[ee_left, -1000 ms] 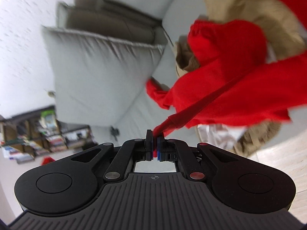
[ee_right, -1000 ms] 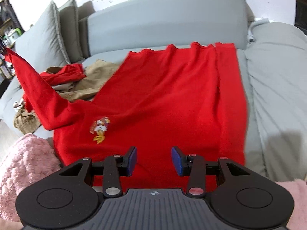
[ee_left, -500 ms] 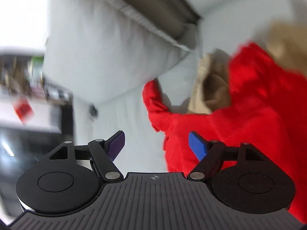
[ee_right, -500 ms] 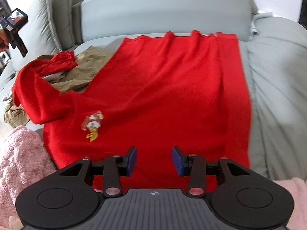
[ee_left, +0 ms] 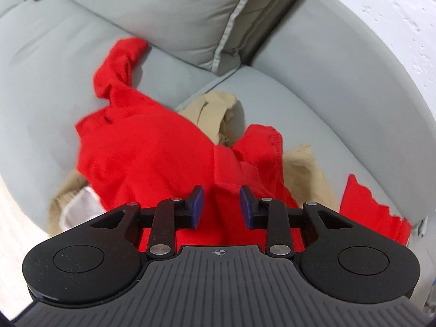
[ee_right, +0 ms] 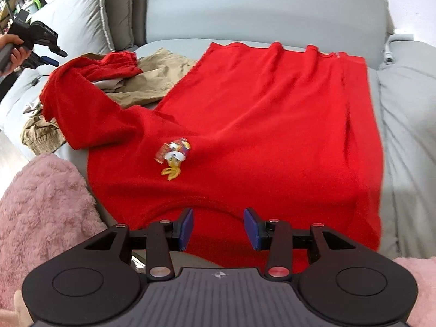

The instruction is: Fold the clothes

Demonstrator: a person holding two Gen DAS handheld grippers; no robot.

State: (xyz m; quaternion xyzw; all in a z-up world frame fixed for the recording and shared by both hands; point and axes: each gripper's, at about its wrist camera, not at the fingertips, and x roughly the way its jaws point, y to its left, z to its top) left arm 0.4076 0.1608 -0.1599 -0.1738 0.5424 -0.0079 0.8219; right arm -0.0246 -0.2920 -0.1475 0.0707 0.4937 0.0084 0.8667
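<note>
Sleeve (ee_left: 152,147) released since a second ago; left gripper (ee_left: 221,209) and right gripper (ee_right: 218,229) jaws both gape empty.

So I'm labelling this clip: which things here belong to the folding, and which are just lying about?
Job:
red sweatshirt
its sleeve
left tool, open
right tool, open

Lying about:
tan trousers
pink blanket
cushions

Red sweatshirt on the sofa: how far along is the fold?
Done: red sweatshirt spread flat, right side apparently tucked under. In hand: nothing; left tool and right tool are open. Left: its sleeve lies bunched over the tan clothes, unfolded.
</note>
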